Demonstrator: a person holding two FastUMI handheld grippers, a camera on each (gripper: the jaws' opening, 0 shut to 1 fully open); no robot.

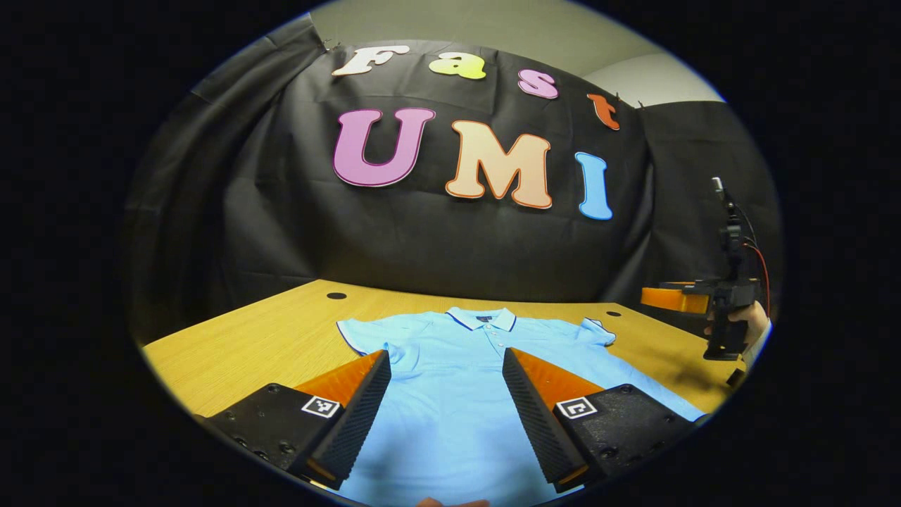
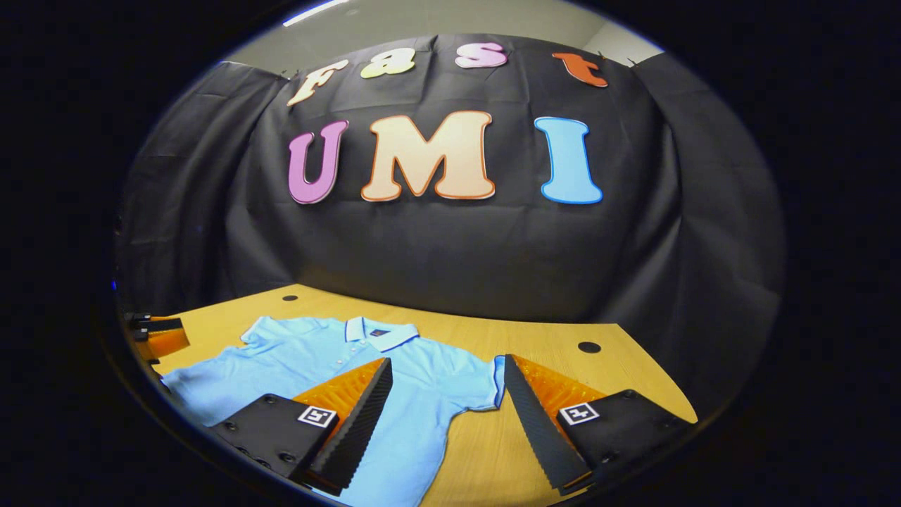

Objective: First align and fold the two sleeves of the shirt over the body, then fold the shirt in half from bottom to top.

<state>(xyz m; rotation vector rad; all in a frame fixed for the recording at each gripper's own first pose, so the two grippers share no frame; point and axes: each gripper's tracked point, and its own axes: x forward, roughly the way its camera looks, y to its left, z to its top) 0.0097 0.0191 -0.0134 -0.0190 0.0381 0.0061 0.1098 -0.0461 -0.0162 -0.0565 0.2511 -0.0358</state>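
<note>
Both my grippers, left gripper and right gripper, hang with fingers apart, gripping nothing, over the near half of the shirt, which lies flat on the table; both sleeves are spread, so I judge every fold remains

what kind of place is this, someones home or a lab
Likely a staged recording booth, not a home: black cloth wall behind a bare wooden table, with one light blue polo shirt laid flat for folding.
</note>
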